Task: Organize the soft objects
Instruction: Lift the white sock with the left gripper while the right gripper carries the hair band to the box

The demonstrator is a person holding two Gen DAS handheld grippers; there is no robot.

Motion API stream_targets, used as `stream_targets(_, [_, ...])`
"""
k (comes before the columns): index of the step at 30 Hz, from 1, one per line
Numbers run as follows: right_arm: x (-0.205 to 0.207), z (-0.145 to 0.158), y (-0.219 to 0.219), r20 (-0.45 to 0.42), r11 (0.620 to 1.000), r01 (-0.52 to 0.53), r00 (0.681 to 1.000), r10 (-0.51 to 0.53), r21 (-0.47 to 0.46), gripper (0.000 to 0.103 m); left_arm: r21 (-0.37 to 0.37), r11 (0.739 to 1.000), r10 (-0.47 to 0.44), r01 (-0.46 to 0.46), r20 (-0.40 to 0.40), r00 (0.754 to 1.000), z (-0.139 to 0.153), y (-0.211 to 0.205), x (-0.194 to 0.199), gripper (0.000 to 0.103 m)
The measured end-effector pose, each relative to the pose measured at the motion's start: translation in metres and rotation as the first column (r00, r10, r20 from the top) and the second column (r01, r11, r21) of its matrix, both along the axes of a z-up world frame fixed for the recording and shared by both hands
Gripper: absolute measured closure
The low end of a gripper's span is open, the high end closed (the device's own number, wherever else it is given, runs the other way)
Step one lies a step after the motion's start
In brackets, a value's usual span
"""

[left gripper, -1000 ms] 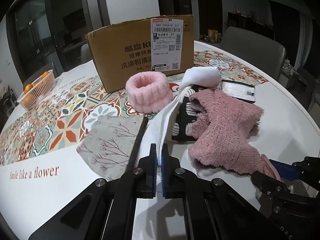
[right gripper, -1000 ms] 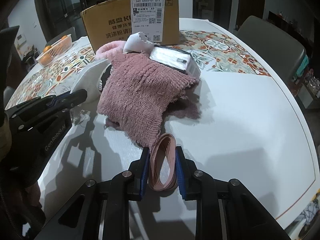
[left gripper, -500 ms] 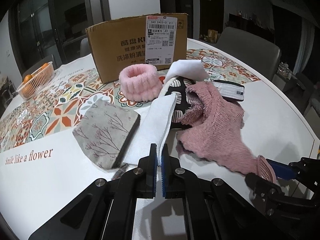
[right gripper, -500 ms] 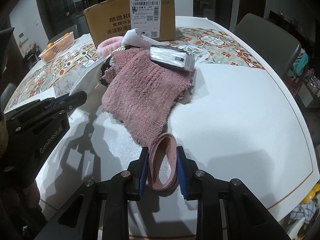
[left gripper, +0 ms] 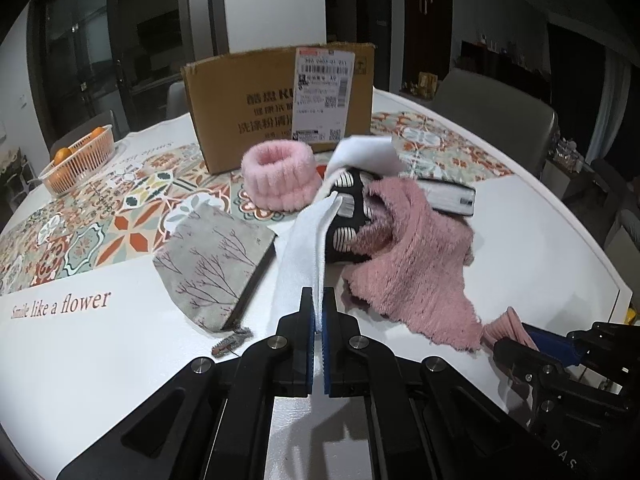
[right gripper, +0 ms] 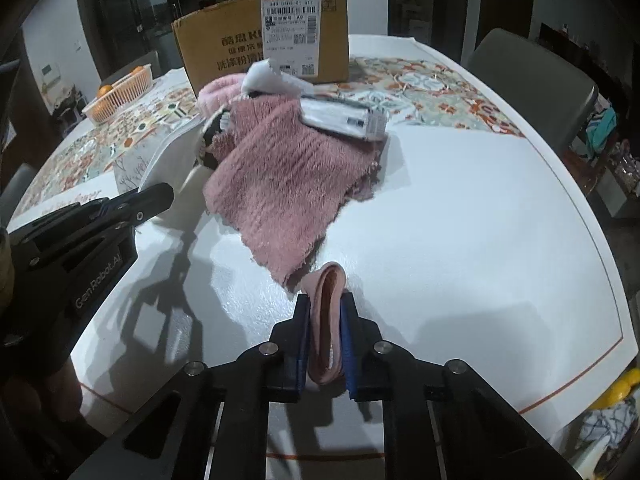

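My left gripper [left gripper: 319, 300] is shut on the near end of a white cloth [left gripper: 304, 248], which runs up from the jaws to the pile. A pink knitted cloth [right gripper: 288, 176] lies spread over the pile, its near corner ending in a ribbed pink band [right gripper: 327, 312]. My right gripper [right gripper: 325, 304] has its jaws closing on that band, with the pads pressing its folded loop flat. The right gripper [left gripper: 520, 340] also shows low on the right in the left wrist view. A fluffy pink headband [left gripper: 280, 180] and a grey tree-print pouch [left gripper: 216, 264] lie on the table.
A cardboard box [left gripper: 248, 108] stands behind the pile. A black-and-white patterned item [left gripper: 348, 216] and a flat packet [left gripper: 448, 196] lie under the cloths. An orange basket of fruit [left gripper: 76, 164] sits far left. Grey chairs [right gripper: 532, 80] ring the round white table [right gripper: 480, 240].
Both grippers have drawn back toward the near edge, stretching the white cloth and dragging the pink knit. The grey pouch shows more fully. The right jaws have narrowed on the band.
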State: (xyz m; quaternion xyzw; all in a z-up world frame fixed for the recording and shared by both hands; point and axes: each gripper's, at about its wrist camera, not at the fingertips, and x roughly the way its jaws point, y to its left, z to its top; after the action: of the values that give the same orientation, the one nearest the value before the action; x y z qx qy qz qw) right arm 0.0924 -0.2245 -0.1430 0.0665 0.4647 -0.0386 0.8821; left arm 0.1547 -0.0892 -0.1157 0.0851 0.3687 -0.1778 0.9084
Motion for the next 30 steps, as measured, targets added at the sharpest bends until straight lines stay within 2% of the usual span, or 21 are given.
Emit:
stream_targets(13, [0.017,0.038,0.002,0.134,1.000,-0.013,0.991,0.011,0.009,0.087,-0.047,0.998,0.035,-0.032,0.067,0.997,0.044,0.011,0.011,0.098])
stream_targets(30, [0.071,0.097,-0.011,0.329,0.999,-0.033,0.944,0.026,0.015,0.087,-0.106,0.993,0.070,-0.051,0.184,0.980,0.100,0.013,0.048,0.098])
